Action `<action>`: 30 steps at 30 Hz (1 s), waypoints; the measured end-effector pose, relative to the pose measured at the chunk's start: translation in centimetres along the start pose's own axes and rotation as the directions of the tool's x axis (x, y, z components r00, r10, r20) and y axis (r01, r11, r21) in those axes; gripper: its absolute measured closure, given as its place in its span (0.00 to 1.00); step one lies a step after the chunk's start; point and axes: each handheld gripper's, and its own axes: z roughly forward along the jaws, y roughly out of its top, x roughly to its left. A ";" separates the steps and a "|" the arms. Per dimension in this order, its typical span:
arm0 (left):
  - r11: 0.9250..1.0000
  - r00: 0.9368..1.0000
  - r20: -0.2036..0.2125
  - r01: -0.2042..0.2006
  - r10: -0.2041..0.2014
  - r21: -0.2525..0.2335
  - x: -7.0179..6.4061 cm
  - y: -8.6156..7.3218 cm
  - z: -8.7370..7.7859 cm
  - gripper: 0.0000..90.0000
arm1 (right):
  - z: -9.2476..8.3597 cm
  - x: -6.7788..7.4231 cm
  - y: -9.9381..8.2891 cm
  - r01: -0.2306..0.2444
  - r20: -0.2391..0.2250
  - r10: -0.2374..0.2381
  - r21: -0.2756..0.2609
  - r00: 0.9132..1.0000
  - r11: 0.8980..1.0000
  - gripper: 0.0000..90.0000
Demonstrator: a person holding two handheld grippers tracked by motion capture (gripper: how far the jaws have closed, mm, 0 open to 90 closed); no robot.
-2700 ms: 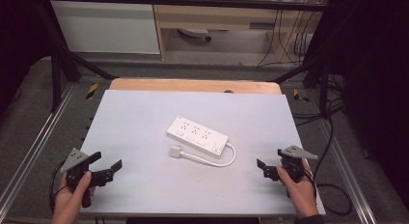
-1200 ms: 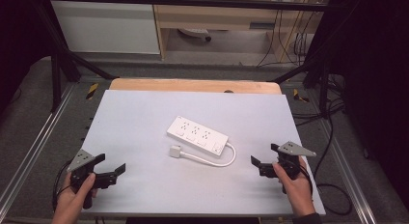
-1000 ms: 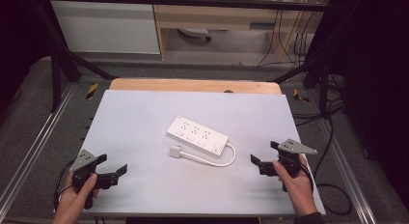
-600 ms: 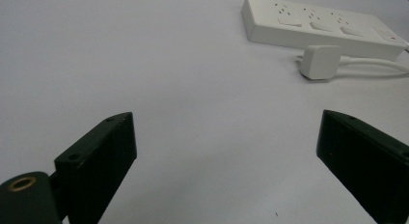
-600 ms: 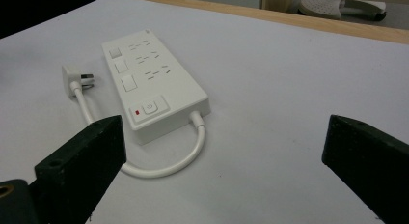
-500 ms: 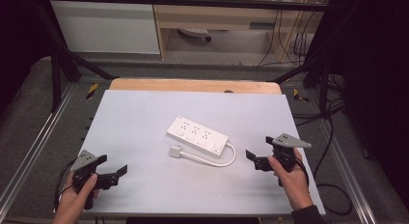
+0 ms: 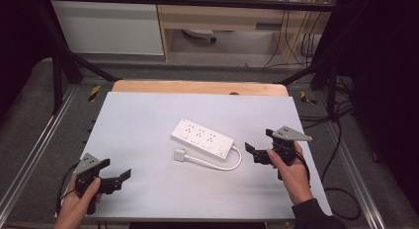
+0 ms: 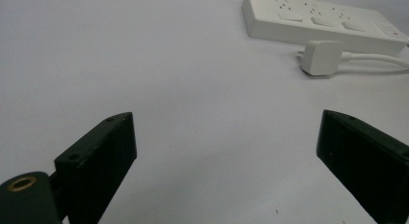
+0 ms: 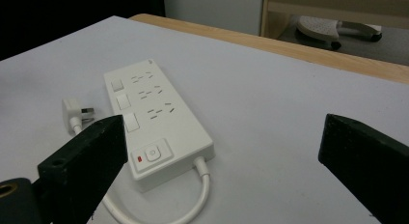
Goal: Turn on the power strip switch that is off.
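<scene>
A white power strip lies at the middle of the table, and its white cable loops back to a plug lying beside it. My right gripper is open, a short way right of the strip's switch end. In the right gripper view the strip, its plug and its cable lie just ahead of the wide-open gripper. Near the front left corner, my left gripper stands open and holds nothing. In the left gripper view its jaws point at the distant strip and plug.
The white tabletop ends in a wooden strip at the far edge. Metal frame rails run along both sides. Cables hang off the right side onto the floor. A white cabinet stands beyond the table.
My right gripper has moved left and a little away from the front edge, closer to the power strip's switch end. The left gripper has barely shifted.
</scene>
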 end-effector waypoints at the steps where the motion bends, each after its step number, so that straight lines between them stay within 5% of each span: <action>1: 1.000 1.000 0.001 -0.001 0.001 0.003 0.0 0.0 0.0 0.08 | 0.0 0.0 0.0 0.000 0.000 0.000 0.000 1.000 1.000 0.04; 30: 1.000 1.000 -0.013 0.005 -0.005 0.019 0.1 -0.1 0.2 0.08 | 2.6 -0.1 3.8 0.028 -0.016 -0.028 0.023 0.999 0.999 0.05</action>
